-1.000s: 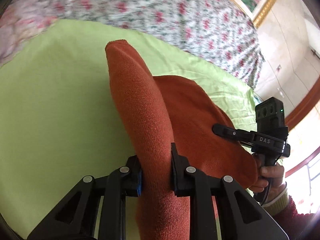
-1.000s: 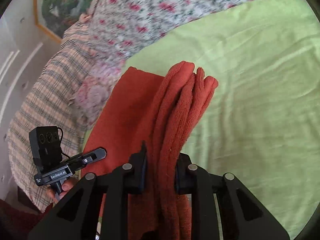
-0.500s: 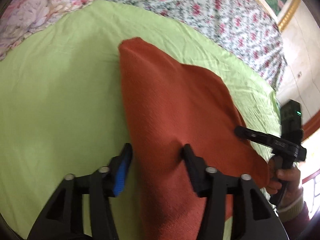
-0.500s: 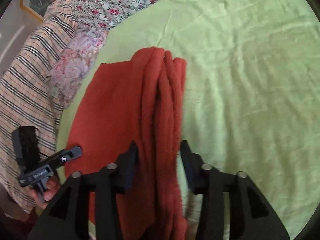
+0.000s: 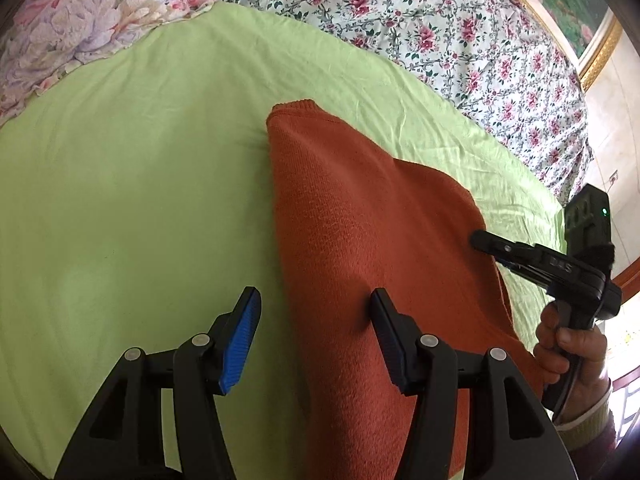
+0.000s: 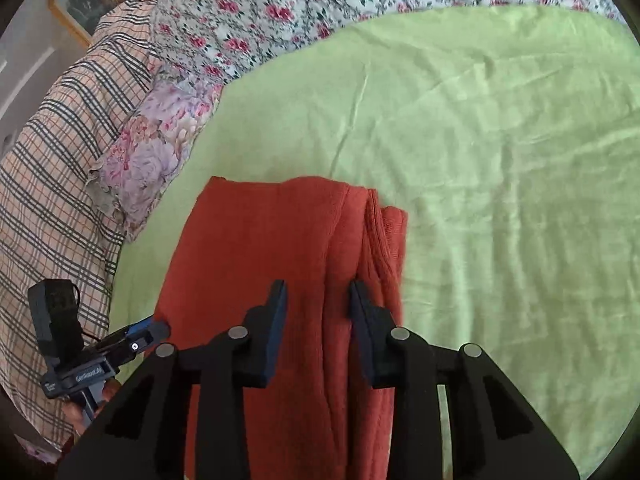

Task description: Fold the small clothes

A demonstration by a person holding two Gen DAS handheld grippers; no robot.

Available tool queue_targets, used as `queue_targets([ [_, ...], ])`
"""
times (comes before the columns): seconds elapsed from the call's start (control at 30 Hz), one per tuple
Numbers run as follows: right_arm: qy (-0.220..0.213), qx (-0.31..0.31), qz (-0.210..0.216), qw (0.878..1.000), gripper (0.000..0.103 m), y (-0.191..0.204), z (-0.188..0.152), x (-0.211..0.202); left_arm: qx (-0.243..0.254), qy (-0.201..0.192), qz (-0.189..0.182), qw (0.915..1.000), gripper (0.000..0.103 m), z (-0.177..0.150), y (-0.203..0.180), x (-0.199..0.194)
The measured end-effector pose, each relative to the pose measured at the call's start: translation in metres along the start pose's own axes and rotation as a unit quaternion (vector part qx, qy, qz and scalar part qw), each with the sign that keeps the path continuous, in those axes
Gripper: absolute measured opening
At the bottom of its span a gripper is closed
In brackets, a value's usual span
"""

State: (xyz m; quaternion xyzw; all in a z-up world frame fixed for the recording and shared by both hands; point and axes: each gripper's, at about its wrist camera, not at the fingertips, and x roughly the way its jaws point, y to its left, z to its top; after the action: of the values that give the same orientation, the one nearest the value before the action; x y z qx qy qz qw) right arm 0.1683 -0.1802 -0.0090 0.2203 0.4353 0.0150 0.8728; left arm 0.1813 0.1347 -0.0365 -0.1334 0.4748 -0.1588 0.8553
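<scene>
Both sets of jaws spread, gripping nothing. Left gripper (image 5: 314, 336) straddles the near-left edge of the rust-red knit garment (image 5: 372, 240); right gripper (image 6: 316, 312) sits over its stacked right-hand folds. Garment lies folded, flat on the green sheet (image 6: 500, 140), probably just set down & let go. Floral bedding (image 5: 420, 12) beyond garment. Handle labels partly legible: "DAS", "GenRobot.AI".

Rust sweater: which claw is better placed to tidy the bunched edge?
Right, probably. The right claw sits open over the rust sweater beside its ridged edge; the left claw is open at the smooth opposite side.
</scene>
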Motion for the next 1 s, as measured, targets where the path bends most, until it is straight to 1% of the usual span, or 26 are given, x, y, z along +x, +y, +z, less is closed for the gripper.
queue_targets([
  [0.03, 0.002, 0.000, -0.004, 1.000, 0.012, 0.000, 0.001, 0.003, 0.001, 0.001, 0.002, 1.0000, 0.057, 0.002, -0.001, 0.002],
  [0.1, -0.005, 0.002, 0.006, 1.000, 0.011, -0.002, 0.007, 0.000, 0.004, 0.001, 0.004, 1.0000, 0.057, 0.002, -0.003, 0.002],
  [0.2, -0.054, -0.021, 0.040, 0.998, 0.011, 0.010, 0.010, -0.030, 0.012, 0.002, 0.004, 0.9999, 0.059, 0.002, -0.005, 0.002],
  [0.23, -0.075, -0.035, 0.046, 0.996, 0.011, 0.014, 0.006, -0.044, 0.013, 0.006, 0.001, 0.9999, 0.060, 0.002, -0.006, 0.004],
  [0.27, -0.082, -0.040, 0.041, 0.995, 0.011, 0.014, 0.003, -0.050, 0.014, 0.010, 0.000, 0.9999, 0.060, 0.000, -0.007, 0.006],
  [0.3, -0.082, -0.039, 0.034, 0.995, 0.011, 0.011, 0.000, -0.051, 0.014, 0.016, 0.000, 0.9998, 0.060, -0.002, -0.008, 0.009],
  [0.37, -0.057, -0.027, -0.001, 0.998, 0.011, -0.006, -0.009, -0.037, 0.018, 0.023, 0.004, 0.9996, 0.060, -0.004, -0.009, 0.014],
  [0.4, -0.046, -0.016, -0.010, 0.999, 0.011, -0.014, -0.011, -0.029, 0.019, 0.024, 0.007, 0.9995, 0.061, -0.005, -0.010, 0.016],
  [0.43, -0.035, -0.001, -0.012, 0.999, 0.011, -0.024, -0.014, -0.019, 0.019, 0.024, 0.010, 0.9995, 0.061, -0.005, -0.010, 0.017],
  [0.5, -0.030, 0.014, -0.008, 0.999, 0.011, -0.036, -0.016, -0.009, 0.018, 0.022, 0.014, 0.9995, 0.063, -0.005, -0.008, 0.019],
  [0.57, -0.033, 0.010, -0.013, 0.999, 0.011, -0.037, -0.014, -0.006, 0.019, 0.024, 0.023, 0.9993, 0.066, -0.005, -0.008, 0.023],
  [0.63, -0.032, -0.008, -0.030, 0.999, 0.011, -0.031, -0.011, -0.003, 0.022, 0.024, 0.029, 0.9990, 0.066, -0.006, -0.010, 0.022],
  [0.7, -0.031, -0.010, -0.038, 0.999, 0.012, -0.031, -0.011, -0.001, 0.029, 0.022, 0.040, 0.9985, 0.066, -0.009, -0.015, 0.015],
  [0.73, -0.031, -0.005, -0.038, 0.999, 0.017, -0.032, -0.012, -0.003, 0.036, 0.019, 0.046, 0.9981, 0.066, -0.012, -0.019, 0.009],
  [0.8, -0.032, 0.013, -0.036, 0.999, 0.023, -0.037, -0.015, -0.010, 0.052, 0.012, 0.051, 0.9973, 0.065, -0.020, -0.024, -0.005],
  [0.9, -0.041, 0.027, -0.031, 0.998, 0.023, -0.034, -0.027, -0.029, 0.073, 0.001, 0.046, 0.9963, 0.065, -0.040, -0.026, -0.029],
  [1.0, -0.046, 0.027, -0.027, 0.998, 0.023, -0.027, -0.051, -0.053, 0.080, -0.004, 0.036, 0.9961, 0.065, -0.064, -0.022, -0.052],
])
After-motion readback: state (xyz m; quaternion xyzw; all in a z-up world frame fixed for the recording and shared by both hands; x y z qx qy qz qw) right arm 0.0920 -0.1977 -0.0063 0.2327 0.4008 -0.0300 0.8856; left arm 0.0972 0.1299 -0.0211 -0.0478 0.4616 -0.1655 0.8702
